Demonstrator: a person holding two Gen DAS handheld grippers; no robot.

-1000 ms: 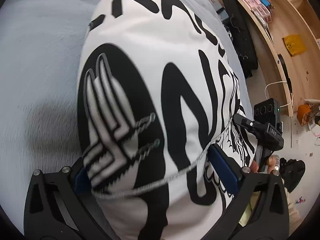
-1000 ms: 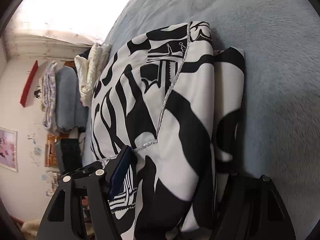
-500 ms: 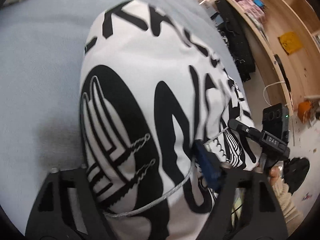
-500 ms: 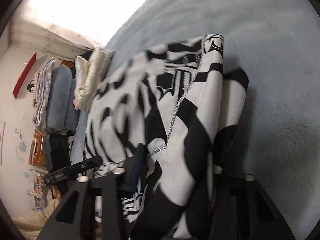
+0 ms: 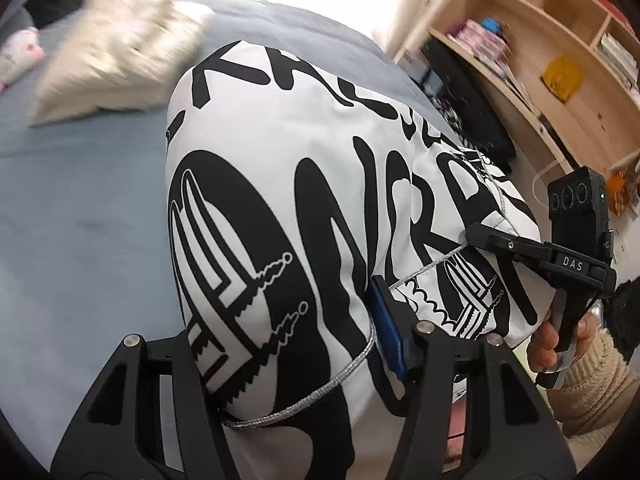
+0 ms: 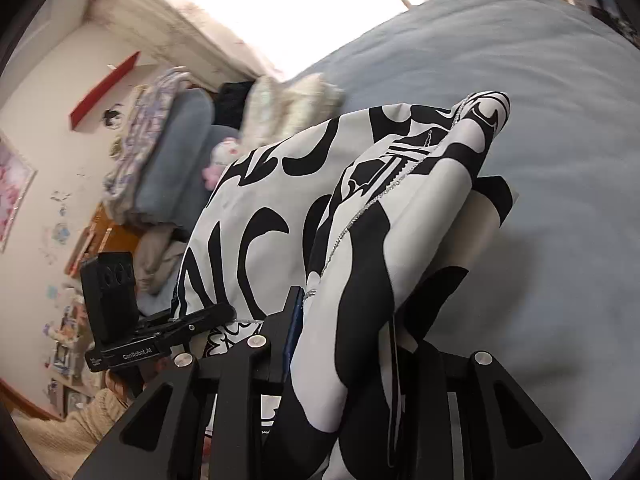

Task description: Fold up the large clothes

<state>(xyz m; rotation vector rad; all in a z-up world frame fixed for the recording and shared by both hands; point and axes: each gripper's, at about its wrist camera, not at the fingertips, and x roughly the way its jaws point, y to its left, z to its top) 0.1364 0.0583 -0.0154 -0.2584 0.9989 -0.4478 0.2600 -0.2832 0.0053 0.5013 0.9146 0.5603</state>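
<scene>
The black-and-white printed garment (image 5: pixel 304 184) lies folded into a thick bundle on the grey-blue bed (image 5: pixel 80 208), its near edge lifted by both tools. In the left wrist view the left tongs (image 5: pixel 288 344) are clamped on that near edge, the blue pad pressing the cloth at about 4 o'clock of the bundle. A silver cord (image 5: pixel 320 392) loops out between the tongs' arms. In the right wrist view the right tongs (image 6: pixel 344 344) are closed on a gathered stack of layers (image 6: pixel 360 280), with the bundle's far corner at 1 o'clock.

The risk, as I judge it, is that the layers slide apart: the fabric looks slick and the right-hand grip holds a bunched wad, so an inner layer could slip free and spoil the fold. The loose cord could also snag on a tong arm.

How many layers each grip takes is hidden by the cloth itself. The cream pillow (image 5: pixel 116 44) at 11 o'clock is blurred, and the bundle's near end is cut off below both frames.
</scene>
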